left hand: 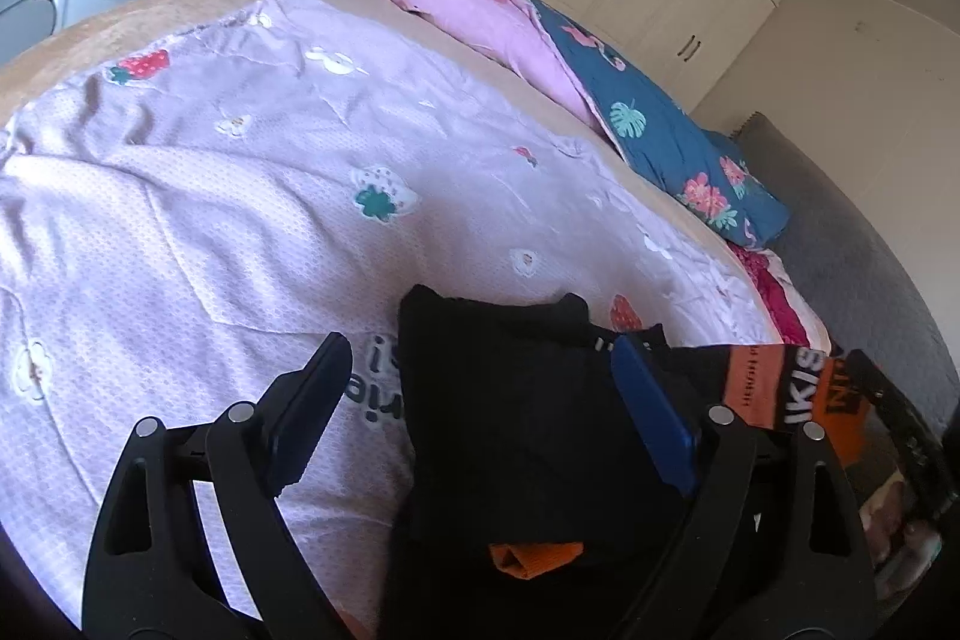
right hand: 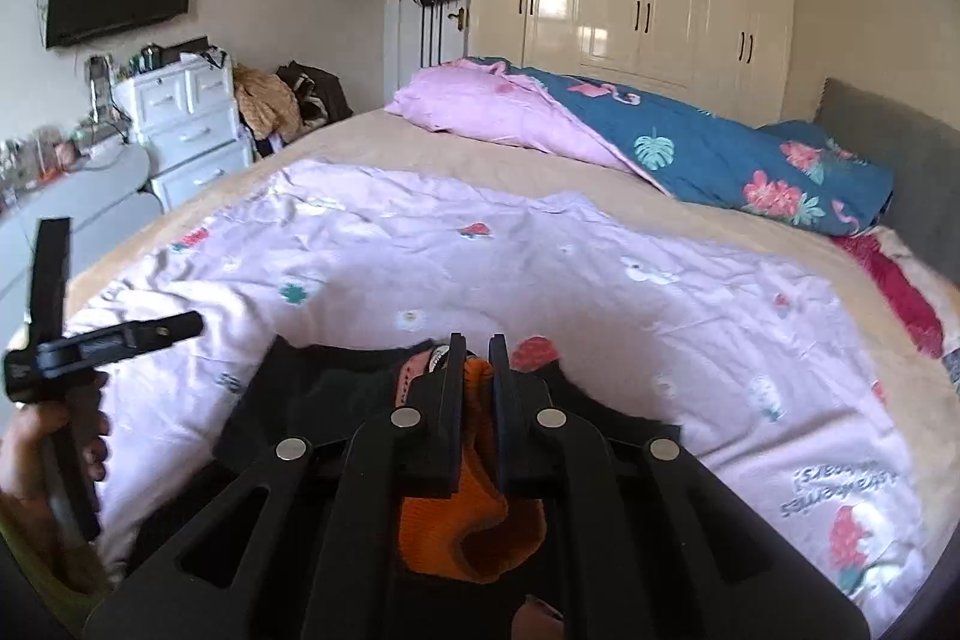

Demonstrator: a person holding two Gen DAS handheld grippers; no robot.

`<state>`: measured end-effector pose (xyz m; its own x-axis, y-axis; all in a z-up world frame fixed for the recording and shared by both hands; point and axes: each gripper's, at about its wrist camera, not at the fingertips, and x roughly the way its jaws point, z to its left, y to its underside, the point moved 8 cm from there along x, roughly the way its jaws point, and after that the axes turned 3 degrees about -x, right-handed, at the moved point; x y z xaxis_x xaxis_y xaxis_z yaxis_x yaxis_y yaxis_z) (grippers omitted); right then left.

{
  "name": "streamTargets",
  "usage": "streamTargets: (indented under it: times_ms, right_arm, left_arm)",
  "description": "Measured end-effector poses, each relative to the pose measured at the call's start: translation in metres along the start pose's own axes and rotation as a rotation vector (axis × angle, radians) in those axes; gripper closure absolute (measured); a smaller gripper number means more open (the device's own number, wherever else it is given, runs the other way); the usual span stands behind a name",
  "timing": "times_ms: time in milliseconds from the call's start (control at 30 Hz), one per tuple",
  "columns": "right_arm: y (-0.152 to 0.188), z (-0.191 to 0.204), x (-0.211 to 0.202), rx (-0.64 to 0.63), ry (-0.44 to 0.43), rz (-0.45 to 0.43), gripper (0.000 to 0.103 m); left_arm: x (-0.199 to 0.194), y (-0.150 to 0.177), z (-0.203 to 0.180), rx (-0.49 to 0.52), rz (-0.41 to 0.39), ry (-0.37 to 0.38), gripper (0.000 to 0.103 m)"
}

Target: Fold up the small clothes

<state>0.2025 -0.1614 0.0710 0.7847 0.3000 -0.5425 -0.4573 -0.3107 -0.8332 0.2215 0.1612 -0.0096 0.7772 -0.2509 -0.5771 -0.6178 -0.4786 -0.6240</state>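
- On the bed (right hand: pixel 420 142), over a lilac quilt (right hand: pixel 540 244) printed with strawberries and flowers: my working area, one item of small clothing in play.
- Black garment (left hand: pixel 510 400) with orange trim (right hand: pixel 456 520): spread on the near edge of the quilt, directly under both tools. From the left wrist view I read a black body, an orange band with lettering at its right end, and a small orange fold at the bottom.
- Right gripper (right hand: pixel 477 346): fingers drawn narrow, nearly touching, with the orange knit part of the garment pinched between them. The orange cloth bulges out below the pads toward the camera; black cloth lies to both sides of the tool.
- Left gripper (left hand: pixel 480 358): fingers standing wide, nothing pressed between them. The left finger (left hand: pixel 312 400) is over bare quilt, just left of the garment's edge; the blue-padded right finger (left hand: pixel 654 418) lies over the black cloth. Most of the black body sits in the gap between the two.
- Left gripper again, seen from the right wrist view (right hand: pixel 90 334): at the far left, held in a person's hand (right hand: pixel 54 454), apart from the garment.
- Folded pink-and-blue flowered duvet (right hand: pixel 690 142): at the far side of the bed, well apart.
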Motion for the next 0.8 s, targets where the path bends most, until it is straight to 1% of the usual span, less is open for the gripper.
streamTargets:
  times_ms: [133,300,600,800]
  right_arm:
    - [0.028,-0.019,0.018,0.044,0.032,0.056,0.096]
    - [0.052,-0.028,0.030,0.095,0.047,0.090,0.096]
    - [0.073,-0.034,0.043,0.108,0.090,0.141,0.096]
    - [0.081,-0.038,0.050,0.118,0.108,0.171,0.093]
  left_arm:
    - [0.011,0.010,-0.008,0.040,0.033,-0.004,0.022]
    - [0.025,0.024,-0.019,0.083,0.073,-0.007,0.022]
    - [0.051,0.058,-0.048,0.204,0.151,-0.015,0.022]
    - [0.061,0.069,-0.052,0.240,0.192,-0.021,0.022]
